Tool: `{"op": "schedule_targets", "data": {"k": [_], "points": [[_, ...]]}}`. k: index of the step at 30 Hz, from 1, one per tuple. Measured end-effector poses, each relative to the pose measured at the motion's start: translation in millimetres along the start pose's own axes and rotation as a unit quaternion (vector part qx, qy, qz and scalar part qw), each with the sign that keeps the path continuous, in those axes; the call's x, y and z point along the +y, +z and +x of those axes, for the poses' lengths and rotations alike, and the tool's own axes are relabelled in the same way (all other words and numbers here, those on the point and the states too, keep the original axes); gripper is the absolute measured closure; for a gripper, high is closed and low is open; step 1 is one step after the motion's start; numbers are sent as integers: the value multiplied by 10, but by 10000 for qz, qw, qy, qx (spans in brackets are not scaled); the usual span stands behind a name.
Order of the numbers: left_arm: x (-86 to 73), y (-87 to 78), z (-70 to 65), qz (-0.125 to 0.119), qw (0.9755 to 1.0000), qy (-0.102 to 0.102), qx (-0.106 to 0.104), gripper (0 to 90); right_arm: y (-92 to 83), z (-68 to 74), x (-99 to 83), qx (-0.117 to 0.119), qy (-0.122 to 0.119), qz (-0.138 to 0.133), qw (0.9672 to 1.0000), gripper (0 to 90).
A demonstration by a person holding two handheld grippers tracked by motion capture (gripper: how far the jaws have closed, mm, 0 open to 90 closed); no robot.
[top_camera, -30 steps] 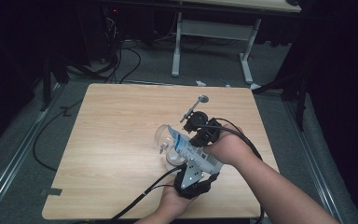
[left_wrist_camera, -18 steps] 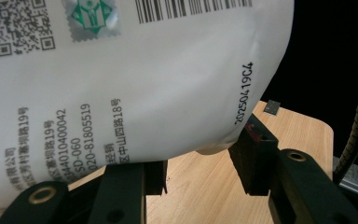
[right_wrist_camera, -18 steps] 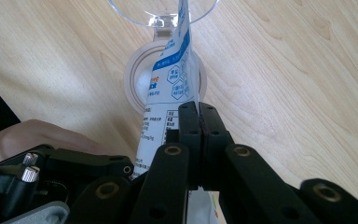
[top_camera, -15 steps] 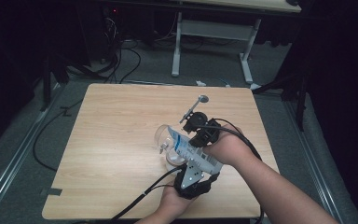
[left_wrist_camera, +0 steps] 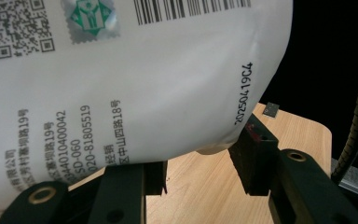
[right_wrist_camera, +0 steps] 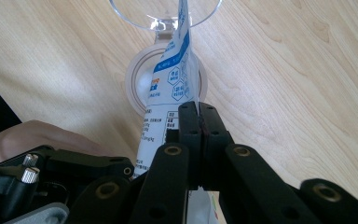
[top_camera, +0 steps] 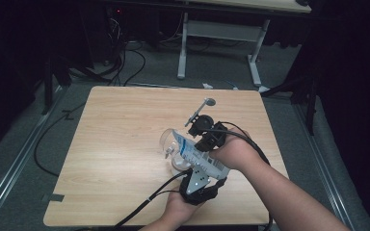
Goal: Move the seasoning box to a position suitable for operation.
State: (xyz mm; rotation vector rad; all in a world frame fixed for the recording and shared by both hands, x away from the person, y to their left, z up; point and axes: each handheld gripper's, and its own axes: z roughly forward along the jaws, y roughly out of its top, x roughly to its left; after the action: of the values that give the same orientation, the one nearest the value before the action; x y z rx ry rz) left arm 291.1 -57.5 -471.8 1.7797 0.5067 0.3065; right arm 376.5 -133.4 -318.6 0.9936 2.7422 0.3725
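From above, your two grippers meet near the front right of the light wooden table [top_camera: 125,144], holding a white printed plastic pouch [top_camera: 195,155] tilted over a clear stemmed glass [top_camera: 169,144]. Your left gripper [left_wrist_camera: 198,175] has its jaws half apart, the pouch's bulging bottom between them. Your right gripper [right_wrist_camera: 199,123] pinches the pouch's thin edge, jaws fully together.

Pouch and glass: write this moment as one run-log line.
left gripper: holds pouch bottom | right gripper: shut on pouch edge | pouch tip: over clear glass | surface: wooden table
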Motion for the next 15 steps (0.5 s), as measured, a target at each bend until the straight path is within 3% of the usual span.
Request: {"op": "schedule_targets", "data": {"k": [15], "points": [[6, -5, 6, -38, 10000, -31, -1, 602, -8, 15, 22, -34, -41, 10, 10000, 900]]}}
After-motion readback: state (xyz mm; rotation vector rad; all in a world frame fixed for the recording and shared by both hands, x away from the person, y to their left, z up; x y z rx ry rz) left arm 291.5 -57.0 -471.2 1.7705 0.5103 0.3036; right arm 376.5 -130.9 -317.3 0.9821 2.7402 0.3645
